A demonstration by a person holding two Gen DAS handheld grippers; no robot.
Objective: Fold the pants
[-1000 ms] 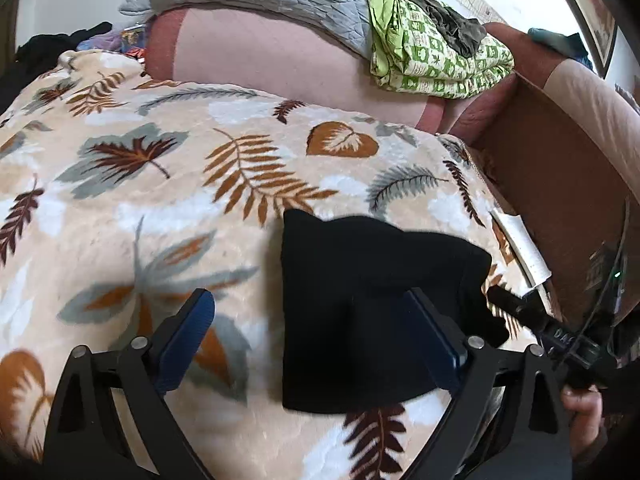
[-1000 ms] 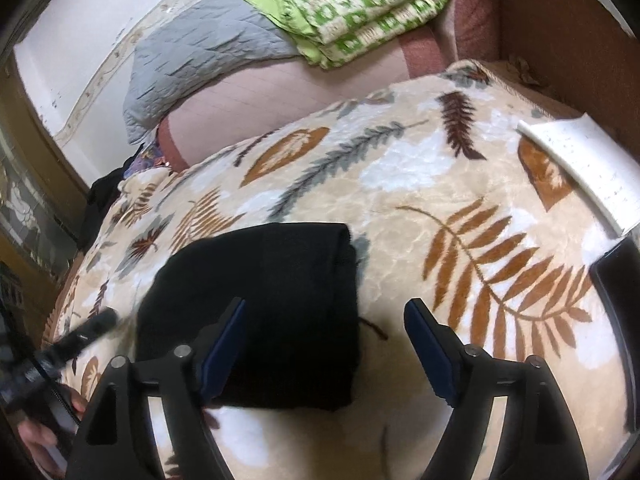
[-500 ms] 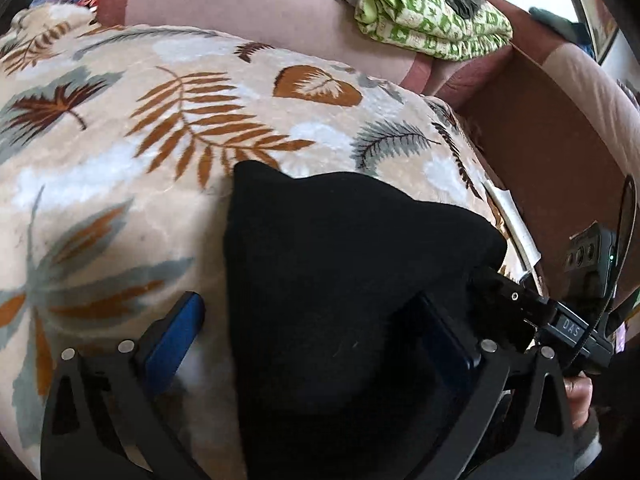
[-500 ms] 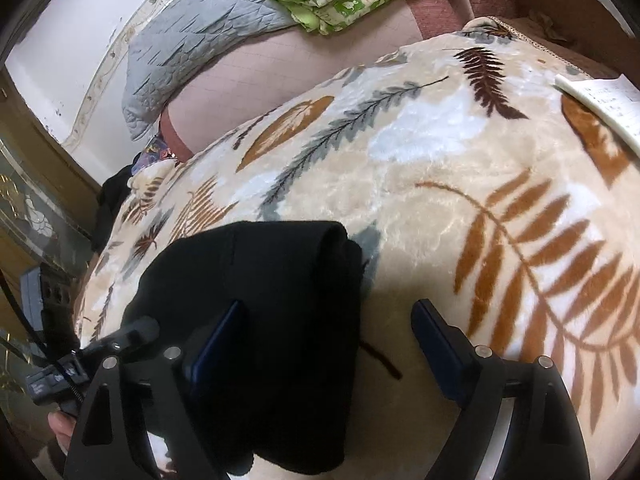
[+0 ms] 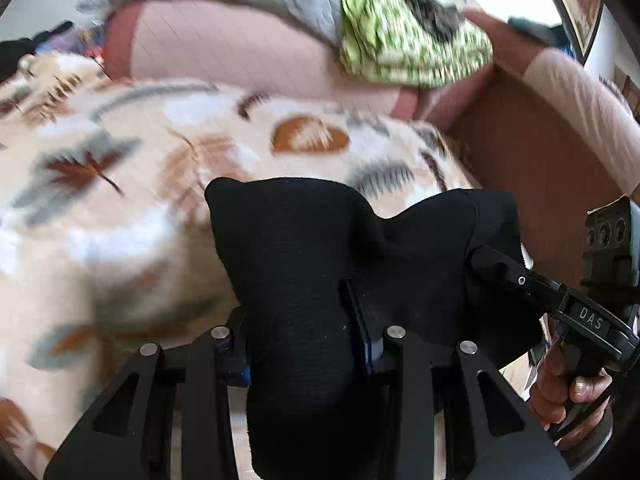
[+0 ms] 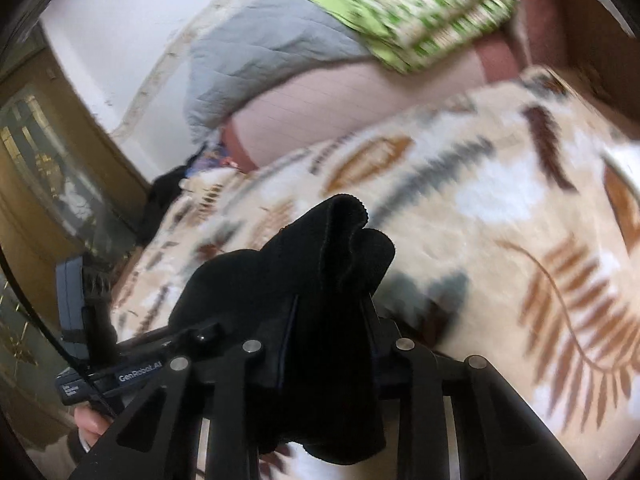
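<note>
both tools are closing narrow on the folded black pants [image 5: 304, 264], the left gripper [image 5: 302, 340] pinching one near corner of the bundle and the right gripper [image 6: 332, 344] the other, with the cloth bunched up between each pair of jaws. the pants sit over the near edge of the leaf-print blanket [image 5: 120, 200], their far part sagging between the two grips. behind, along the blanket's far edge, a grey quilted pillow [image 6: 256, 60] and a green patterned cloth [image 5: 408, 52] lie on the pink bolster [image 5: 224, 48].
</note>
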